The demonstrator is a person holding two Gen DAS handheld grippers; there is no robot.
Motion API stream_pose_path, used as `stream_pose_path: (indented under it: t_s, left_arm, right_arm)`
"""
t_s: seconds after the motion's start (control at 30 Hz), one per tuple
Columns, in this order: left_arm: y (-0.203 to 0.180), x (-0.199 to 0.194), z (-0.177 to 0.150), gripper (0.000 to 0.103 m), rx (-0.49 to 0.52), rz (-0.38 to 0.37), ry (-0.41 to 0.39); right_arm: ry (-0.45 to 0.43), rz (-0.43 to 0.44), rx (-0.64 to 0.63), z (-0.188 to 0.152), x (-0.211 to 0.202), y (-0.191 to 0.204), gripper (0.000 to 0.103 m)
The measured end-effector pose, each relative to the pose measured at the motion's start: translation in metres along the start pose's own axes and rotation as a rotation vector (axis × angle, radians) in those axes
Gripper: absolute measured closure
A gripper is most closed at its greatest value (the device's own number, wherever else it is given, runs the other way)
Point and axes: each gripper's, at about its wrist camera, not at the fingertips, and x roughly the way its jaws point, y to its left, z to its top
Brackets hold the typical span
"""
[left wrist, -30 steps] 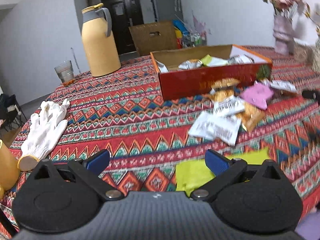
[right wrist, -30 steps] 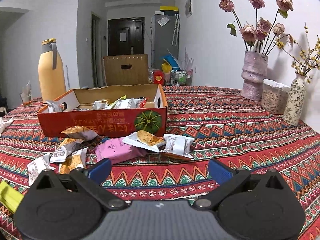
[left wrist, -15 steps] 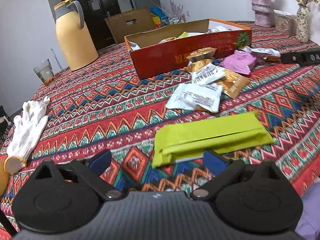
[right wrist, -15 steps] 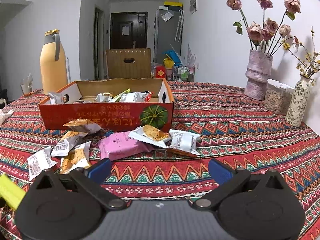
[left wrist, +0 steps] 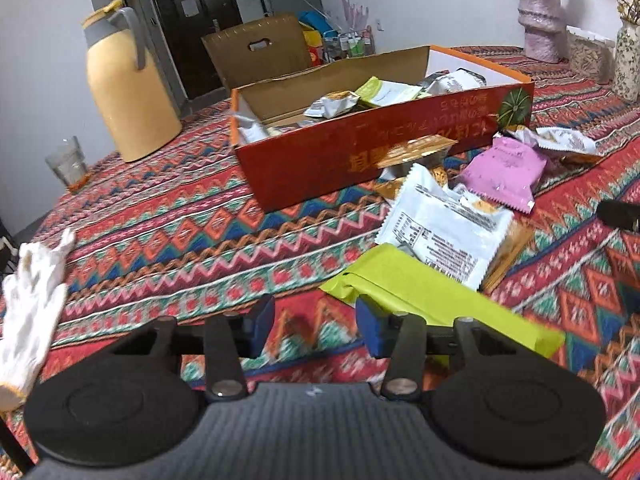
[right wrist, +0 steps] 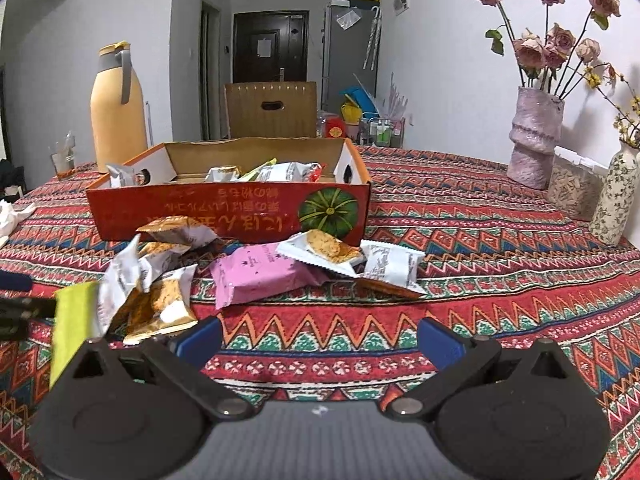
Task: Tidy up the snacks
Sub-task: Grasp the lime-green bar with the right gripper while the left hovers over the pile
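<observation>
A red cardboard box (left wrist: 384, 152) with several snack packets inside stands on the patterned tablecloth; it also shows in the right wrist view (right wrist: 224, 212). Loose packets lie in front of it: a pink one (left wrist: 504, 172) (right wrist: 256, 272), white ones (left wrist: 440, 228) (right wrist: 392, 260), and orange cracker packs (right wrist: 160, 308). A long lime-green pack (left wrist: 436, 300) (right wrist: 74, 320) lies nearest. My left gripper (left wrist: 316, 324) is partly closed and empty, its right finger beside the green pack's end. My right gripper (right wrist: 318, 336) is open and empty, just short of the pink packet.
A yellow thermos jug (left wrist: 124, 84) and a glass (left wrist: 68, 164) stand at the back left. A white glove (left wrist: 32, 320) lies at the left edge. Flower vases (right wrist: 536, 136) and a clear container (right wrist: 572, 188) stand at the right. A brown chair back (right wrist: 272, 108) is behind the box.
My left gripper has narrowed its jaws and moved closer to the box, with the green pack's end now by its right finger. My right gripper has crept slightly forward and stays open.
</observation>
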Motion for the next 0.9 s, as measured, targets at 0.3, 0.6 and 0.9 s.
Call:
stream_pose_path:
  t_s: [0.3,0.6,0.9]
  left_arm:
    - [-0.026,0.013,0.015,0.061,-0.012,-0.11,0.02]
    - [-0.003,-0.004,0.011,0.026,-0.084,-0.073,-0.026]
    - [0.031,-0.034,-0.003,0.0,-0.144,0.002,-0.094]
  right_arm:
    - [-0.006,-0.01,0.019,-0.002,0.0,-0.006,0.0]
    - [-0.053,0.043,-0.015,0.001,-0.014,0.01,0.004]
    - [-0.023,0.206,-0.103,0.005,-0.011,0.068,0.073]
